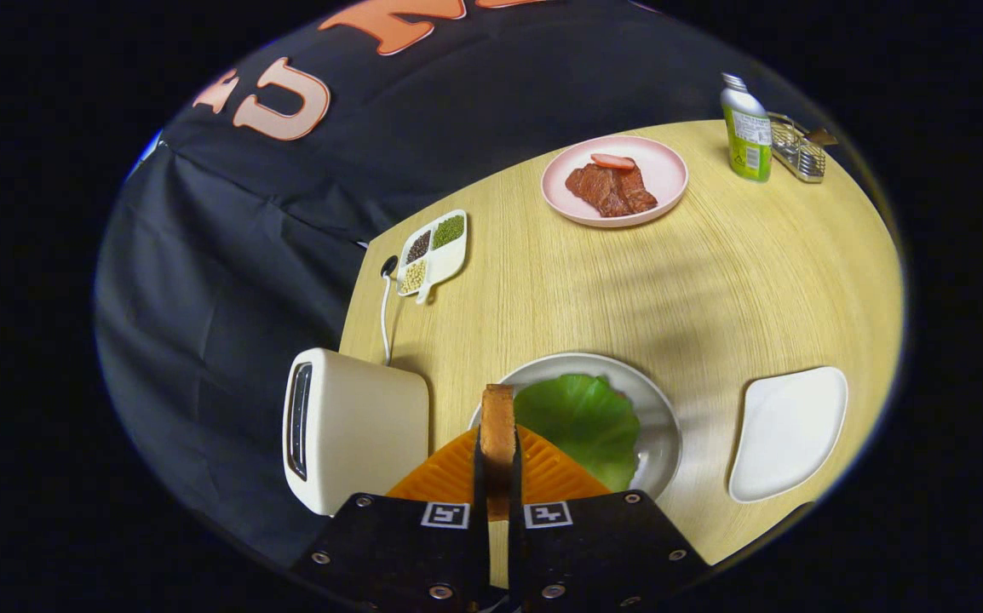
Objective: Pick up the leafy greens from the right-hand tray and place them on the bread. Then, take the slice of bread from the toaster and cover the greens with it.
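Note:
My gripper is shut on a slice of bread, held edge-on and upright between both fingers. The slice hangs above the left rim of a grey plate. On that plate lie the leafy greens, spread flat and covering what is under them. The white toaster stands just left of the fingers, its slot facing left. To the right of the plate sits a white tray with nothing on it.
A pink plate with meat slices sits far across the wooden table. A green bottle and a wire rack stand at the far right. A divided dish of seeds lies far left, near the toaster's cord.

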The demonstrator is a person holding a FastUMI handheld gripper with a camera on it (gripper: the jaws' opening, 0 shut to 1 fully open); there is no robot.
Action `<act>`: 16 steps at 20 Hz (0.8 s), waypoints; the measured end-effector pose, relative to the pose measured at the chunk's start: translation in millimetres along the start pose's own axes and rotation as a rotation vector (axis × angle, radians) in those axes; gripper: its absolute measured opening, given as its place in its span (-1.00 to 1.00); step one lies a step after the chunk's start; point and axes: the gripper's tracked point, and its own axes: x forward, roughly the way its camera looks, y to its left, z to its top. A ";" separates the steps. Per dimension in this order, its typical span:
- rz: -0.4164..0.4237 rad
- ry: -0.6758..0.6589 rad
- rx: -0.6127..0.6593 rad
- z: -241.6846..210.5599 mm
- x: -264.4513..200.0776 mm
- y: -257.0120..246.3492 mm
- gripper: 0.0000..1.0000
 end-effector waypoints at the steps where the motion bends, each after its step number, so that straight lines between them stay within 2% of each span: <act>1: 0.007 0.001 0.008 -0.9 1.0 -4.9 -0.82; 5: -0.006 0.023 0.036 -8.2 7.6 -31.3 -0.82; 8: -0.034 0.044 0.059 -13.7 9.9 -50.7 -0.69; 11: -0.078 0.060 0.053 -19.6 12.1 -68.9 -0.42; 13: -0.113 0.062 0.040 -21.6 12.9 -78.7 -0.32; 16: -0.172 0.053 0.024 -22.1 5.8 -93.9 0.02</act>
